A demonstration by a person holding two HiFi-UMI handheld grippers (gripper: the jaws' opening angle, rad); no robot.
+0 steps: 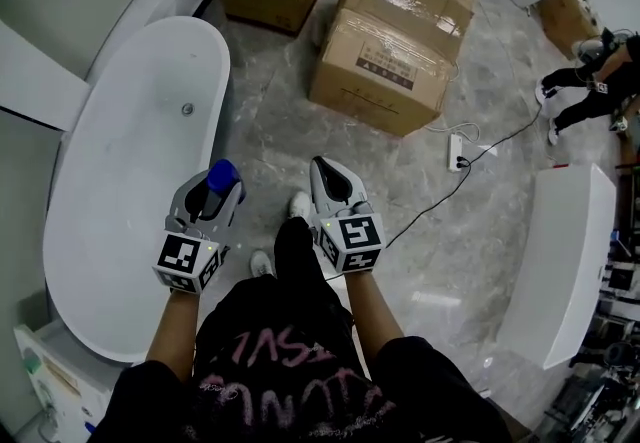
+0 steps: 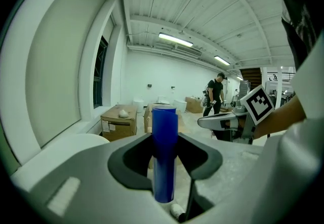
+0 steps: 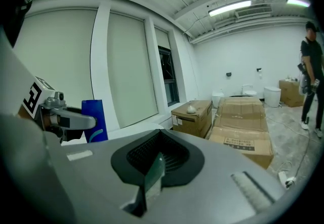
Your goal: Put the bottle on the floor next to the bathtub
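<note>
- Blue bottle (image 1: 221, 176) stands upright in your left gripper (image 1: 213, 193), with the jaws closed on its body from both sides; that upright hold suits setting it down on its base
- Bottle hangs in the air over the grey floor (image 1: 275, 136), just beside the white bathtub (image 1: 216, 91) rim, not yet set down
- Your right gripper (image 1: 330, 176) is pressed shut with nothing in it, level with the left and apart from the bottle; probably kept clear so the left can lower freely
- Judgement: the drop spot looks to be right below, so lower it straight
</note>
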